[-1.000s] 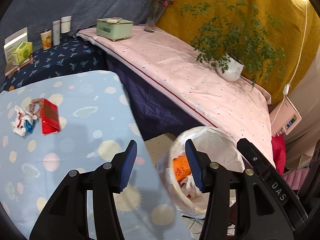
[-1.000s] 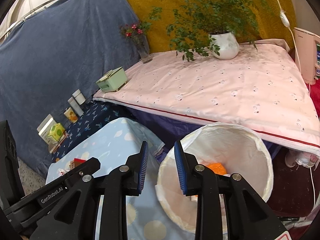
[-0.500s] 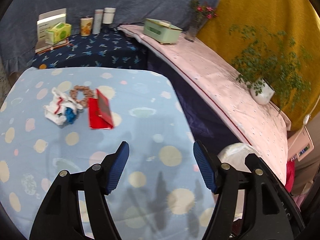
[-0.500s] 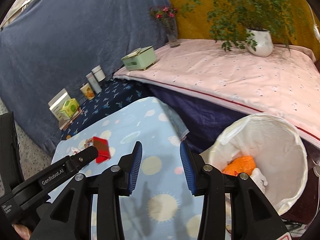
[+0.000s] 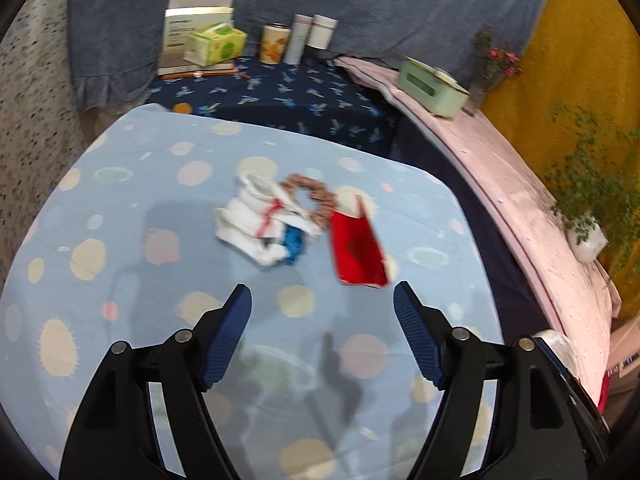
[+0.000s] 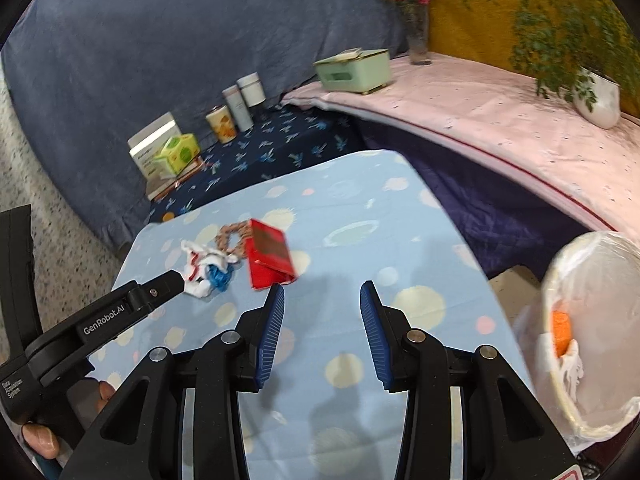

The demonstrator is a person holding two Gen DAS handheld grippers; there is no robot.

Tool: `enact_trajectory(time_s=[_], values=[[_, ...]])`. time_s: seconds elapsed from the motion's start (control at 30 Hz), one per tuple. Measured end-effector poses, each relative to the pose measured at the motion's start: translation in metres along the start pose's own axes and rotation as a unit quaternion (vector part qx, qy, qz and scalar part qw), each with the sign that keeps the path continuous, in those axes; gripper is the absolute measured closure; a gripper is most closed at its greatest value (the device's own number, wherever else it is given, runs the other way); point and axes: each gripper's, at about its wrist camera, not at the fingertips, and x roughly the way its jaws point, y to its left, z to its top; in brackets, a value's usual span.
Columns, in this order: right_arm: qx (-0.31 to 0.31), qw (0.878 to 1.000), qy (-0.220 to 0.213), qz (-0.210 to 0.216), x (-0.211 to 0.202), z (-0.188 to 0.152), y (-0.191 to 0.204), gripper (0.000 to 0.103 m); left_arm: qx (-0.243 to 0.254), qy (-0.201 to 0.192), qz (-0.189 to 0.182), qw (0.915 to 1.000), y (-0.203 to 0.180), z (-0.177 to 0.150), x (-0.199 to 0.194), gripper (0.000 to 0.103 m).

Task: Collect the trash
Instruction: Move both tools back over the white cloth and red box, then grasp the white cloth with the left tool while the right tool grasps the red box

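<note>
My left gripper (image 5: pixel 322 308) tilted down over the dotted table (image 5: pixel 120 280), jaws just widening, empty, red packet (image 5: pixel 357 249) and what looks like crumpled white wrapper (image 5: pixel 256 224) mid-table just ahead, right gripper (image 6: pixel 322 300) apart, empty, trash bin (image 6: pixel 592 320) off the table's right edge

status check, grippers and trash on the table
Left gripper and right gripper open, empty, left jaws just widening. Red box, white wrapper on table. Path unobstructed.
</note>
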Motion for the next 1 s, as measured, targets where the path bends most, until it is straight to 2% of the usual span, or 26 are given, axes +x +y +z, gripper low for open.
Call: enact_trajectory(time_s=[0.13, 0.27, 0.43, 0.6, 0.73, 0.9, 1.0], values=[[-0.02, 1.0, 0.017, 0.008, 0.024, -0.002, 0.027, 0.062, -0.029, -0.001, 0.023, 0.9993, 0.038, 0.009, 0.007, 0.029], [-0.035, 0.999, 0.028, 0.014, 0.049, -0.001, 0.05, 0.058, -0.053, 0.004, 0.035, 0.9979, 0.067, 0.015, 0.017, 0.028], [-0.05, 0.998, 0.041, 0.014, 0.077, 0.003, 0.068, 0.057, -0.073, 0.008, 0.036, 0.9966, 0.088, 0.025, 0.032, 0.022], [-0.047, 0.998, 0.052, 0.009, 0.105, 0.009, 0.07, 0.057, -0.074, 0.018, 0.027, 0.9967, 0.086, 0.035, 0.054, 0.021], [-0.041, 0.997, 0.061, 0.004, 0.128, 0.014, 0.068, 0.057, -0.062, 0.025, 0.011, 0.9977, 0.073, 0.044, 0.071, 0.019], [-0.037, 0.997, 0.07, -0.001, 0.149, 0.017, 0.066, 0.057, -0.053, 0.035, 0.008, 0.998, 0.06, 0.051, 0.094, 0.018], [-0.035, 0.997, 0.073, -0.002, 0.157, 0.018, 0.065, 0.057, -0.053, 0.038, 0.007, 0.9979, 0.057, 0.052, 0.105, 0.023]])
